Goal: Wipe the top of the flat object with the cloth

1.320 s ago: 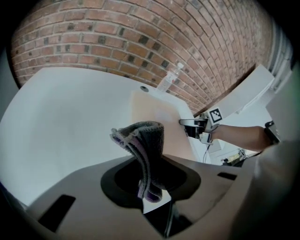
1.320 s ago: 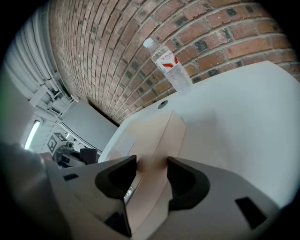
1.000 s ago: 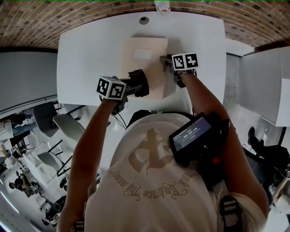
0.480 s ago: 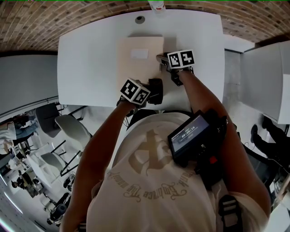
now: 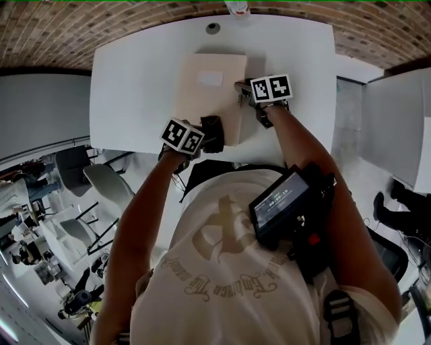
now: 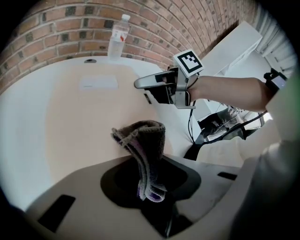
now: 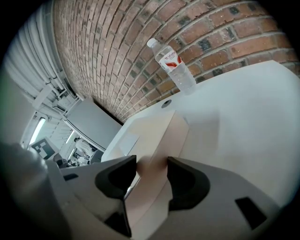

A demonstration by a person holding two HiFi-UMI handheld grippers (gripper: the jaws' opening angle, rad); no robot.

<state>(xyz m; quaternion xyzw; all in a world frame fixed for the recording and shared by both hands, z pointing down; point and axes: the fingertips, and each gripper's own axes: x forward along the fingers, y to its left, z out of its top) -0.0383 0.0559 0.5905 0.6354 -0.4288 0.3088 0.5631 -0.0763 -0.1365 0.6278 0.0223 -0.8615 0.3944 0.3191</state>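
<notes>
Brick wall runs along the top of the head view, and below it a white table carries a pale flat object at upper middle of the frame. A water bottle stands at the table's far edge.

The left gripper sits at the object's lower edge, jaws pinched on a dark folded cloth that sticks up limply. The cloth looks soft, light and floppy, so it is best gripped by its bunched fold, as it is now.

The right gripper straddles the object's right-hand edge, jaws narrow and apparently clamped on it. The object looks stiff, thin and light, so it would likely slide on the table unless its rim is held.
</notes>
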